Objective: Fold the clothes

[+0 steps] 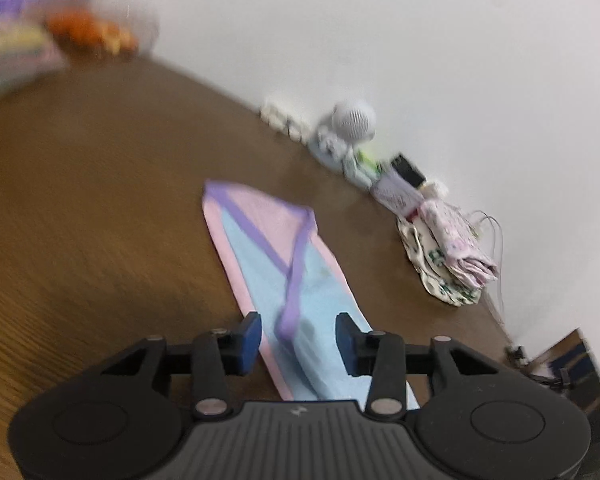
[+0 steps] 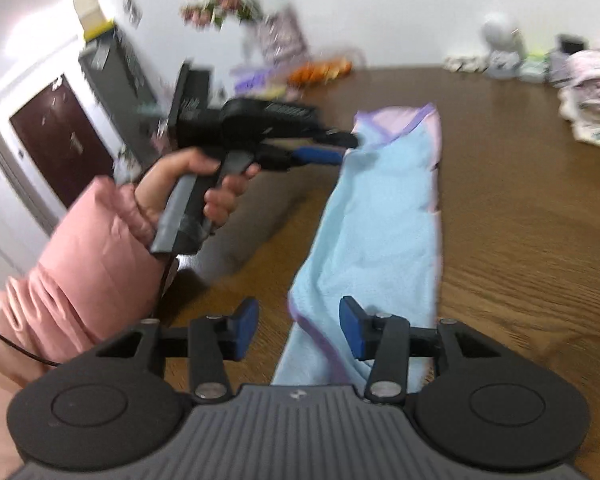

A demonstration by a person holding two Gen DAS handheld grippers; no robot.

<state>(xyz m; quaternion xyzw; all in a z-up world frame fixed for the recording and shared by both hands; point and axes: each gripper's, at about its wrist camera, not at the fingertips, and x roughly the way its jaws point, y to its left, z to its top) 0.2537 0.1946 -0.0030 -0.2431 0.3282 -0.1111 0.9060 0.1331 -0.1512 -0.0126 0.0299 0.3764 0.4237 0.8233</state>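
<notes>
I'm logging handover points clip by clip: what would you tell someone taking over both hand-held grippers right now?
Left hand-held gripper: open, over one end of the blue-and-pink cloth, gripping nothing.
Right hand-held gripper: open, at the other end, empty.
The cloth lies as a long strip on the wooden table, seemingly folded once lengthwise.
Folded clothes stack sits by the wall.
Left: probably fold the strip shorter, then stack it.
</notes>
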